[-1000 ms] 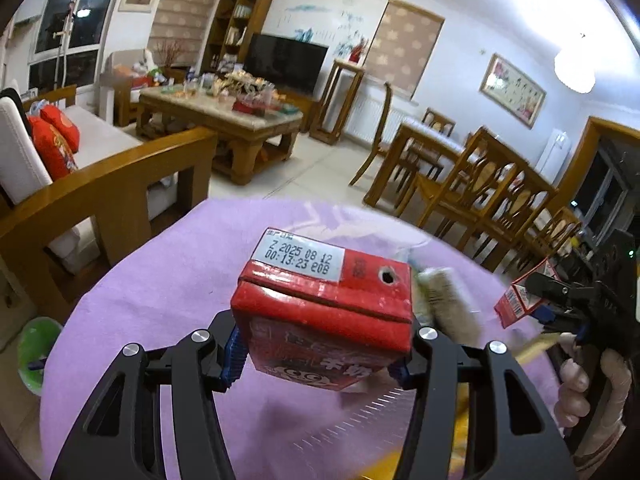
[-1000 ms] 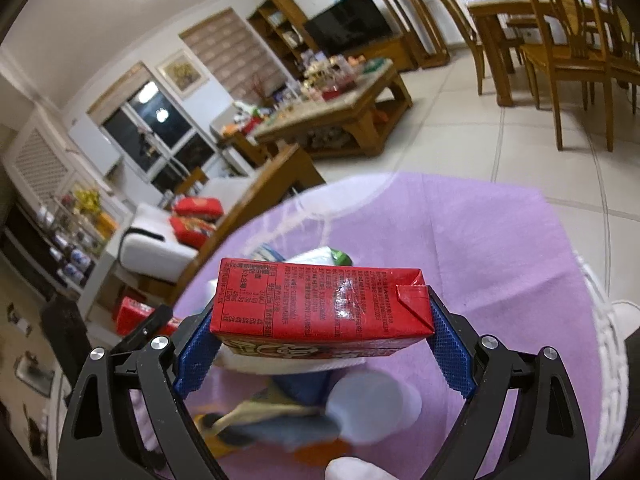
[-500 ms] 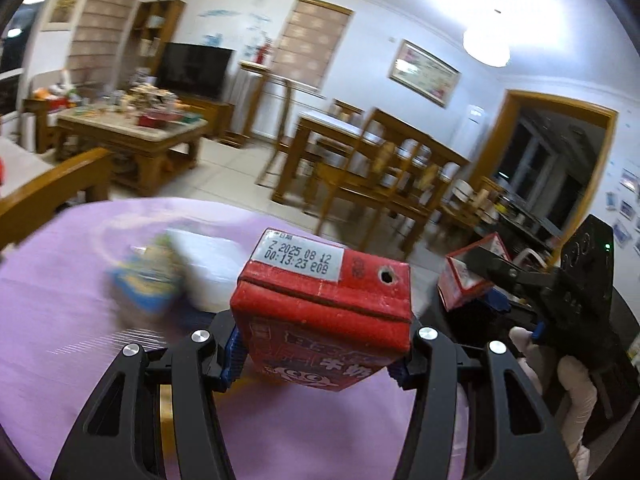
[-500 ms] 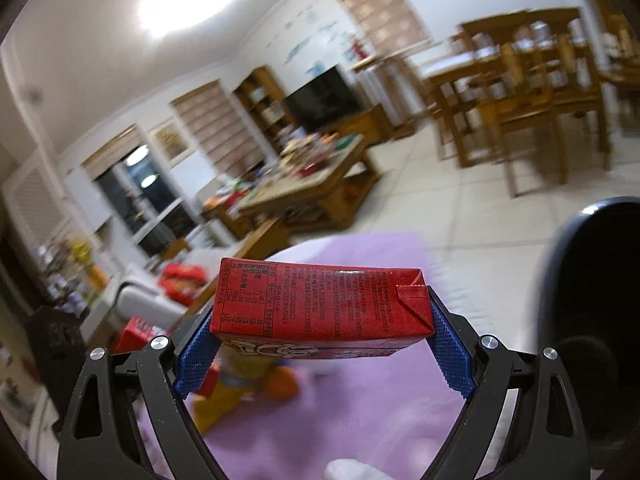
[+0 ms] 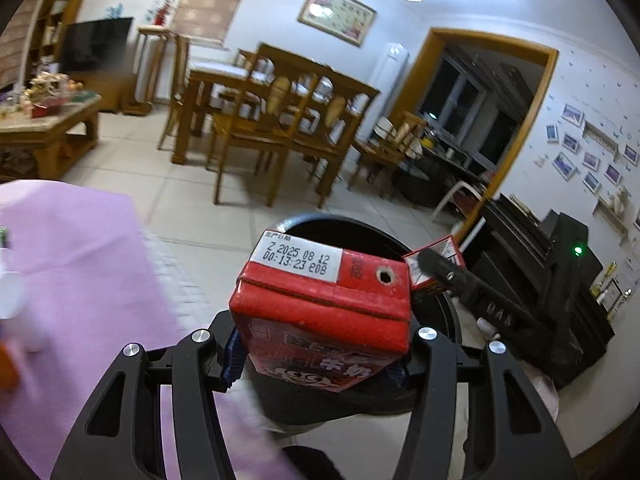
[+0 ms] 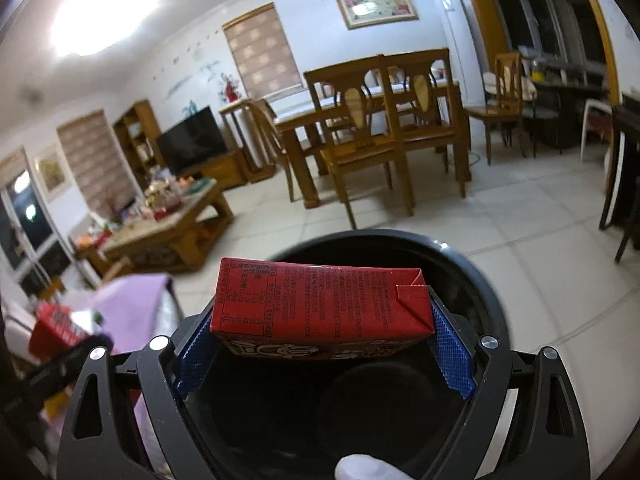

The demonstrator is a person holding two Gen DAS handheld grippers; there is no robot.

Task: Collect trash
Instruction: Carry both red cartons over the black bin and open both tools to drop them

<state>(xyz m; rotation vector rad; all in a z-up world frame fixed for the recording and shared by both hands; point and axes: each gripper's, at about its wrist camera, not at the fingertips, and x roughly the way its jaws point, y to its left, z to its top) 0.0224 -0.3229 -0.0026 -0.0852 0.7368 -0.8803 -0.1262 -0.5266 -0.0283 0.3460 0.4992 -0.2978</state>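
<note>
Two red drink cartons held over a black round bin.

The bin's floor is dark and hard to make out, and the left carton hides much of the black round plastic trash bin point(image 5: 352, 228) in the left wrist view. The left gripper point(image 5: 320, 344) has its jaws clamped on a red rectangular drink carton point(image 5: 324, 312), top end up and facing the camera, with a punched straw hole and a white label reading "Z 2025 08 12 00:13:23 208". The right gripper point(image 6: 324, 344) has its jaws closed on the ends of a second red rectangular carton point(image 6: 320, 304), long axis lying straight across the jaws, its fine print too small to read. Left of the left jaws lies the blurred purple-clothed surface point(image 5: 80, 248).
</note>
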